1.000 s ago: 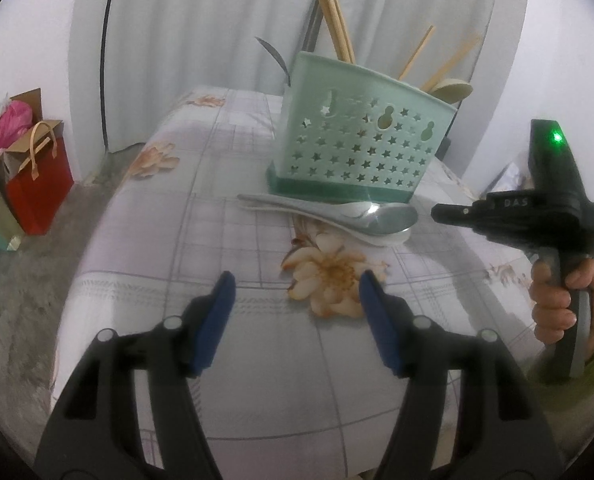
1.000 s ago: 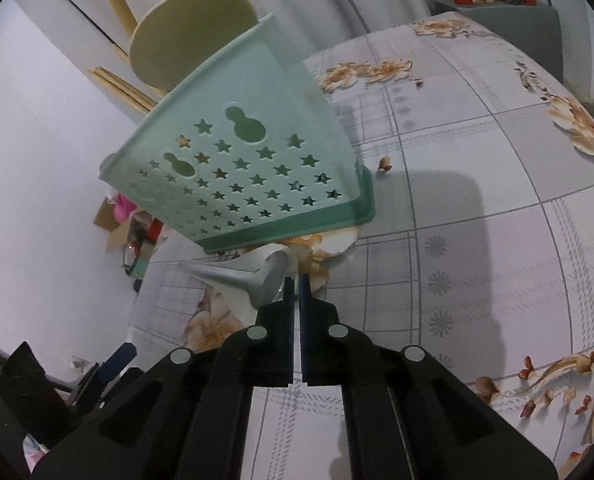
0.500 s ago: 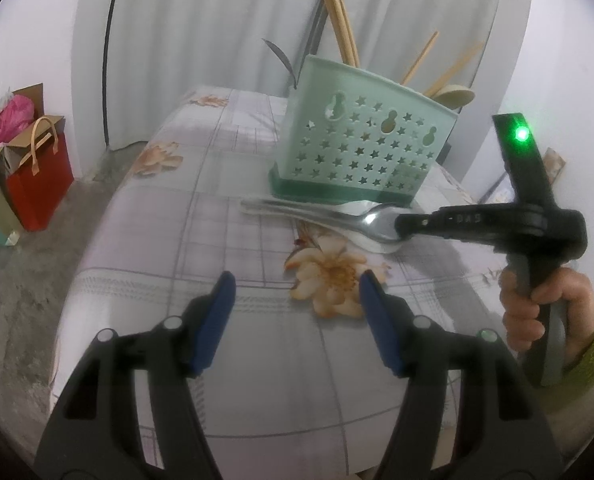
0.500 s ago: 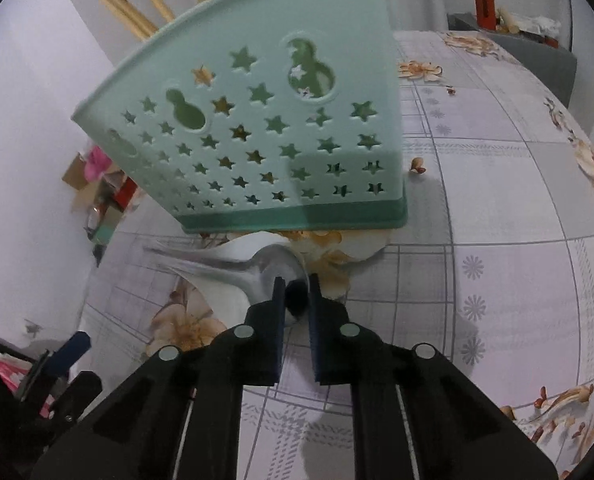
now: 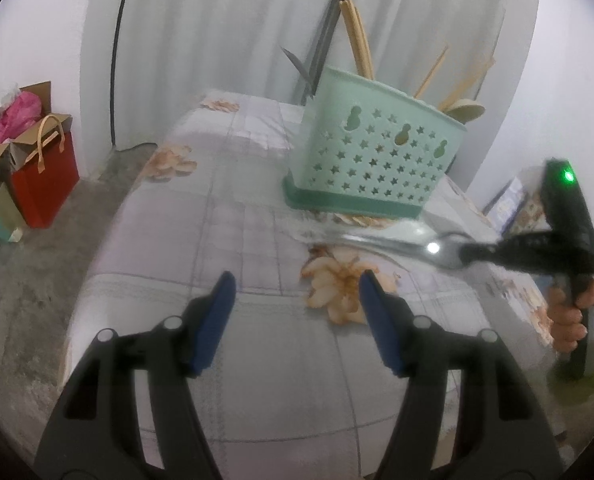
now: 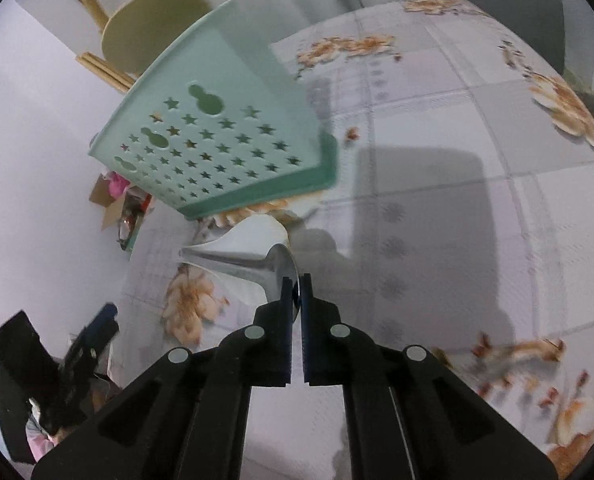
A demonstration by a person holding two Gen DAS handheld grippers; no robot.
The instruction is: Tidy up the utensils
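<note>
**Spoon pinched at the bowl, ready for the caddy**

At the near foot of the mint-green utensil caddy (image 5: 373, 160), a metal spoon (image 6: 273, 270) is now gripped by its bowl in the right gripper (image 6: 295, 294), whose jaws have just been closing and are pressed almost together on the bowl's rim. A second earlier both spoons lay flat on the cloth; now the metal one appears lifted slightly, its handle pointing left, while a white spoon (image 6: 257, 236) is left lying beneath it, close against the caddy's base. The pick-up is judged done, and the drop into the caddy is what remains. Wooden chopsticks (image 5: 357, 36) and a pale ladle (image 6: 153, 28) are already stood in the caddy.

The left gripper (image 5: 295, 312) is held wide and empty, low over the near part of the table, apart from the spoons.

The table (image 5: 185, 240) is covered by a grey checked cloth printed with tan flowers. White curtains are hung behind it, and a red gift bag (image 5: 45, 176) is seen on the concrete floor at far left.
</note>
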